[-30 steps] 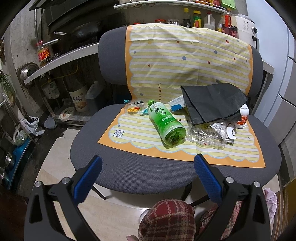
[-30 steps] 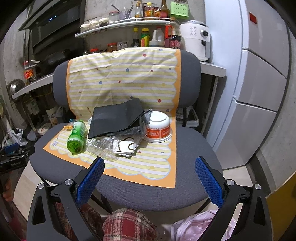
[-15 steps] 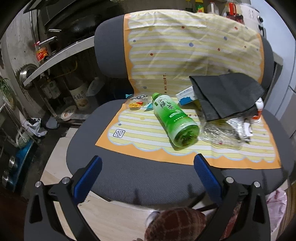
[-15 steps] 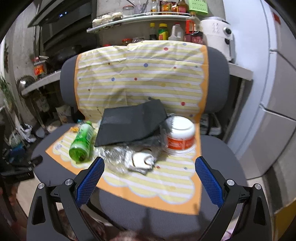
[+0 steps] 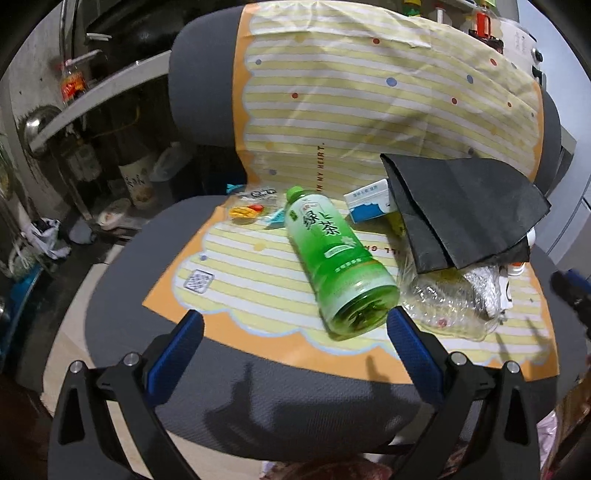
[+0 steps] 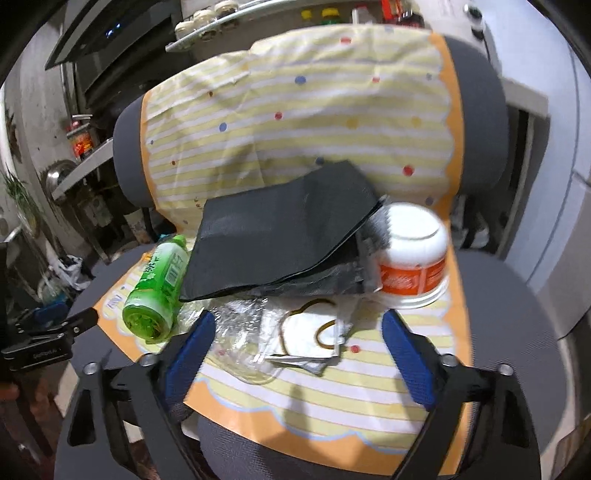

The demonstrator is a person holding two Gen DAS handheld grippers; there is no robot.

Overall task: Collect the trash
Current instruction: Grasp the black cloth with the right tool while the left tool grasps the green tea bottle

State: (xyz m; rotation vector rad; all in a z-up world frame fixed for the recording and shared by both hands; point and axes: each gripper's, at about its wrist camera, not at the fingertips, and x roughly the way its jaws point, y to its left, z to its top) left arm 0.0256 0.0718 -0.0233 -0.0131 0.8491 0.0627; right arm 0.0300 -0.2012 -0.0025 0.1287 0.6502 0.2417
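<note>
Trash lies on a yellow striped sheet [image 5: 258, 280] spread over a grey chair [image 5: 295, 402]. A green tea bottle [image 5: 332, 254] [image 6: 159, 288] lies on its side, base toward me. Beside it are a crumpled clear plastic container [image 5: 447, 306] [image 6: 236, 350], a foil wrapper [image 6: 306, 336], a folded black bag [image 5: 461, 206] [image 6: 280, 229], a white-and-orange cup [image 6: 410, 254] upside down, a blue-white carton [image 5: 369, 201] and a small snack wrapper [image 5: 249, 206]. My left gripper [image 5: 293, 349] is open just short of the bottle's base. My right gripper [image 6: 295, 350] is open over the foil wrapper.
Kitchen shelves with bottles and jars [image 6: 207, 22] run behind the chair. A jar and bowls stand on the floor at the left [image 5: 136, 184]. A white cabinet [image 6: 554, 147] stands to the right. The left gripper's body [image 6: 48, 339] shows at the right wrist view's left edge.
Both grippers have moved forward and closer to the chair seat; the bottle and the foil wrapper now loom larger. Both stay open. No trash has moved.
</note>
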